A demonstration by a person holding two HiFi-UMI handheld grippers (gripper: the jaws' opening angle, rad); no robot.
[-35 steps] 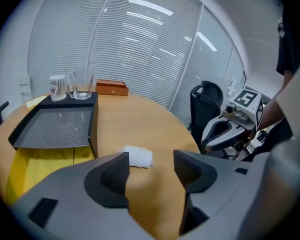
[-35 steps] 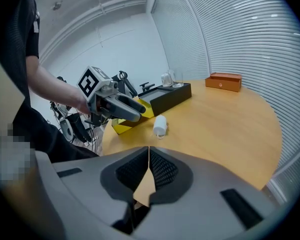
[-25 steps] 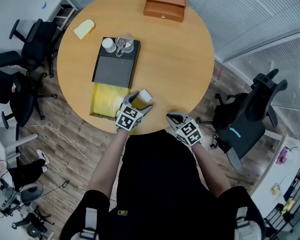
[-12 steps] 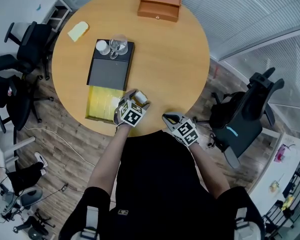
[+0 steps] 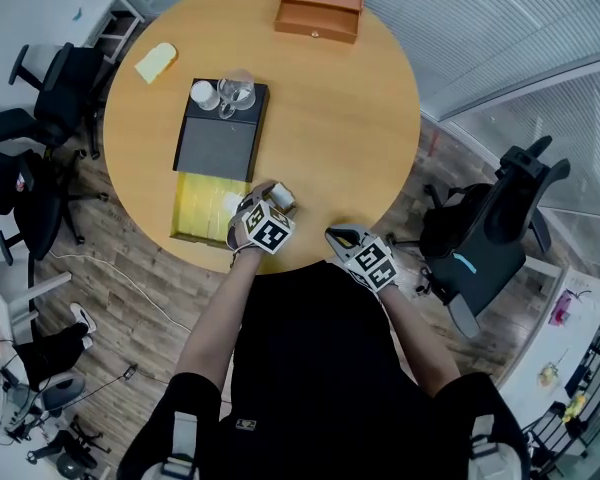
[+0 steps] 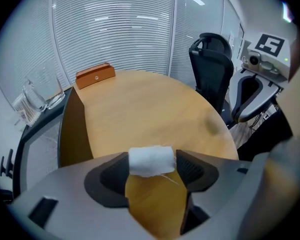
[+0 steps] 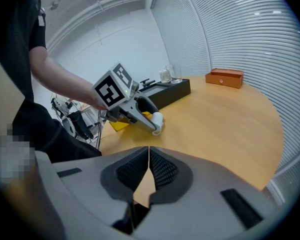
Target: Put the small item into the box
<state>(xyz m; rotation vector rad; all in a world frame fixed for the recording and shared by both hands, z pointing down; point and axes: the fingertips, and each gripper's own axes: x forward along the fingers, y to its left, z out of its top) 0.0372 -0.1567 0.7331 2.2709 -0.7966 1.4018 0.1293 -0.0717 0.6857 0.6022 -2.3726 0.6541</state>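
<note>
Lowered left claw (image 5: 277, 199), jaws just closing — white roll (image 6: 151, 161) pinched between.

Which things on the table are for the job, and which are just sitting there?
For the job:
white roll
open yellow box, probably the one it goes in

Just lying about:
black tray
glasses
white cup
brown box, closed
pale yellow block
office chair

Fuzzy white cloth roll (image 6: 150, 160) between the black ribbed pads of the grey left claw (image 6: 151, 166), jaws just been closing on it. Black-and-white square markers on its cube (image 5: 270, 232). Left of the claw, bright yellow open box (image 5: 195, 208); beyond that, matte black flat lid (image 5: 217, 146). Honey-tan round wooden table (image 5: 350, 118).
</note>
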